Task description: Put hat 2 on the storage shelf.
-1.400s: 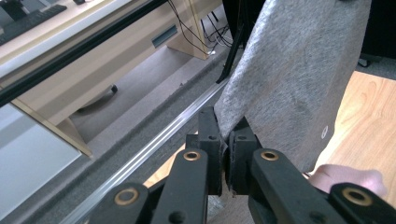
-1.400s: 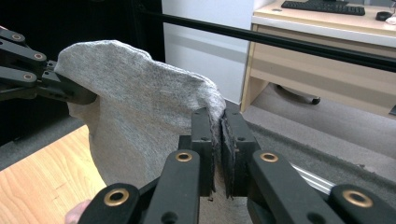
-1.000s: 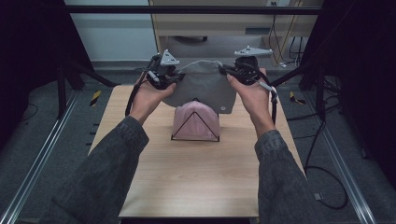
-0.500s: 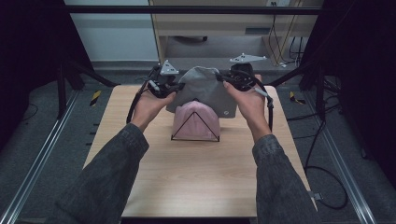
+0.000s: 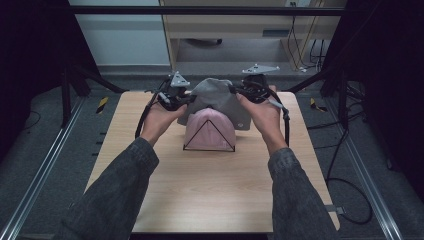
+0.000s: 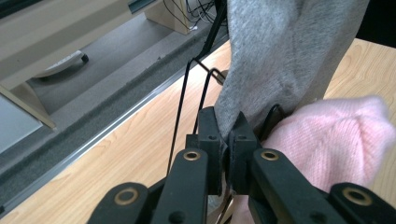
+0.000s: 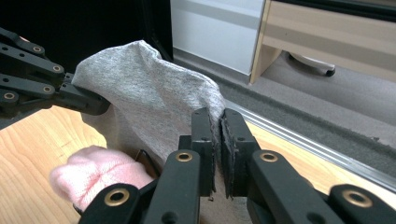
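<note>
The left gripper [image 5: 186, 98] and right gripper [image 5: 239, 91] each clamp an edge of the grey cloth [image 5: 215, 97], stretched between them over the pink hat [image 5: 210, 131] on its wire stand [image 5: 186, 142] at the table's [image 5: 200, 200] twelve o'clock side.

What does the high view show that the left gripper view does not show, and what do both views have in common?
High view alone: the person's two forearms, both hands, the right gripper, and the whole wire stand on the table.

Left gripper view alone: the left gripper up close, its jaws pinched shut on the grey hat's edge.

Both: the grey hat held over the pink hat, and the wooden table.
</note>
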Demonstrator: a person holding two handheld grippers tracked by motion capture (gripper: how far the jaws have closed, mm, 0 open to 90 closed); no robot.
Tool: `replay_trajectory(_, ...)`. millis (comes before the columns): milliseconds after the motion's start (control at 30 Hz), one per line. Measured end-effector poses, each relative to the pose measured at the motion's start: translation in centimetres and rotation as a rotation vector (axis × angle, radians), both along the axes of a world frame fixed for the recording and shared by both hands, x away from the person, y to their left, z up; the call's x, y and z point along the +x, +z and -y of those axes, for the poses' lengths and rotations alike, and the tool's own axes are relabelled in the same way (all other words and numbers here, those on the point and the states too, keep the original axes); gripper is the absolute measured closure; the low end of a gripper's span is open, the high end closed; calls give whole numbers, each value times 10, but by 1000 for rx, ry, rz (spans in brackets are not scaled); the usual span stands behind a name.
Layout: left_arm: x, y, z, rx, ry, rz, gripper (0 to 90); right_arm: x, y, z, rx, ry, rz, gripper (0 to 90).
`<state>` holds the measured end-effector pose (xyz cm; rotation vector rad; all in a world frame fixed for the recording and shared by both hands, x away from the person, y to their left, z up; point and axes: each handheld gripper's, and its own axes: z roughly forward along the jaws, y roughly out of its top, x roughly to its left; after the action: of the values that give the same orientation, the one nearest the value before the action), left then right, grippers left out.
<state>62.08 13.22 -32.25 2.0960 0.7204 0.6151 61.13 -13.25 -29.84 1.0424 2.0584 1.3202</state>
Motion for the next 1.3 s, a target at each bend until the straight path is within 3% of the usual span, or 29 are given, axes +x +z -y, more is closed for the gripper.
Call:
replay_trajectory(900, 0, -45, -13, 9, 29, -76, 869, 2, -46, -16, -41, 24, -76, 848)
replay_trajectory(1300, -1, -55, -16, 10, 35, -96, 867, -1, -56, -22, -76, 32, -95, 847)
